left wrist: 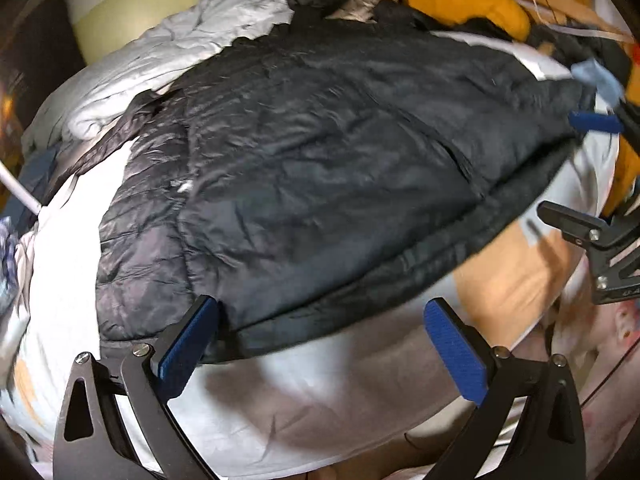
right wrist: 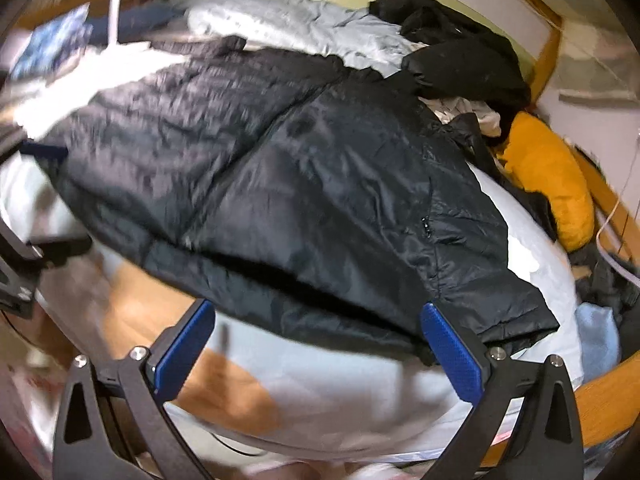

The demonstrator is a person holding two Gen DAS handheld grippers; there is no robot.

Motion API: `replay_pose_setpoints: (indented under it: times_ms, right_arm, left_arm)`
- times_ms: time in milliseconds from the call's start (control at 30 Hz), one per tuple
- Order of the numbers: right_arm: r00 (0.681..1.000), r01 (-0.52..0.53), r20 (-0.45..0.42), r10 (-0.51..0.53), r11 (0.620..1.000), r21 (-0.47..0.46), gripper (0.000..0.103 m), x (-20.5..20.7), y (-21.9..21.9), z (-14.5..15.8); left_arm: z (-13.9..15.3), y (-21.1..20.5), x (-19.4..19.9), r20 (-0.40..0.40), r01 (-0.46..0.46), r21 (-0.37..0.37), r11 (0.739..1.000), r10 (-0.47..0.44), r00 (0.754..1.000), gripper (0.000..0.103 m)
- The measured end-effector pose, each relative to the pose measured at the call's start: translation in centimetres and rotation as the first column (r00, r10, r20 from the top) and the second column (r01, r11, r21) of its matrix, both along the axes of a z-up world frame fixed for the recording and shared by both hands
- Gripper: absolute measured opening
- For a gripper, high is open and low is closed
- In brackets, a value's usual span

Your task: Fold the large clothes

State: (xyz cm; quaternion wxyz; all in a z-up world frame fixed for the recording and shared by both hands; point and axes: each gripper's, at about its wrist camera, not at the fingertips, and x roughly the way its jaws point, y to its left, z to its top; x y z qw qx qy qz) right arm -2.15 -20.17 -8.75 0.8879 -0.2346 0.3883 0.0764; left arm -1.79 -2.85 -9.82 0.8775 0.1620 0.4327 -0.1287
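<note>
- The big black quilted puffer jacket [left wrist: 320,168] lies spread across the middle of the bed, on a white sheet with orange patches [left wrist: 280,392]; its near hem bulges toward me, and one half looks smooth while the other shows narrow stitched channels.
- My left gripper [left wrist: 322,344] hangs just short of that hem with its blue-padded fingers [left wrist: 188,344] spread wide, holding nothing; the left pad sits right at the jacket's near corner, and I cannot tell if it touches.
- My right gripper [right wrist: 320,350] is likewise spread apart and empty, the right blue pad [right wrist: 452,356] close against the hem by the jacket's right corner.
- From the left wrist view, the right gripper shows at the far right edge, beside the jacket's other end.
- Behind the jacket a crumpled pale grey duvet [right wrist: 288,28] is heaped along the green wall.
- A loose black garment [right wrist: 460,52] is piled at the far right.
- A mustard-yellow padded item [right wrist: 548,184] lies by the wooden bed frame [right wrist: 612,392].
</note>
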Motion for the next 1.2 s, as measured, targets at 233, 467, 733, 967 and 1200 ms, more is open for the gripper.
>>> replay_pose_setpoints:
  times_ms: [233,467,733,967,1200]
  right_arm:
    - [0.999,0.027,0.044,-0.019,0.982,-0.187,0.103,0.4,0.6,-1.8]
    - [0.973,0.215,0.125,-0.196,0.962,-0.166,0.074,2.5,-2.8,-0.5]
    - [0.931,0.351,0.088,-0.354,0.935,0.046,0.008,4.2,-6.7,1.4]
    - [0.918,0.304,0.205,-0.34,0.934,0.187,0.006,1.0,-6.8,6.4]
    - [0.943,0.223,0.206,-0.263,0.955,0.198,0.007,1.4,-7.2,9.6]
  left_arm:
    - [-0.3,0.3,0.9,0.067,-0.084,0.086,0.993,0.078,0.995,0.103]
    - [1.0,4.4,3.0,0.115,-0.255,0.048,0.966,0.249,0.962,0.069]
    - [4.0,9.0,2.6,0.149,-0.365,-0.114,0.924,0.379,0.913,0.006]
    - [9.8,9.3,-2.1,0.346,-0.314,-0.122,0.942,0.337,0.876,0.005]
    - [11.5,9.9,0.8,0.229,-0.301,-0.039,0.953,0.302,0.925,0.005]
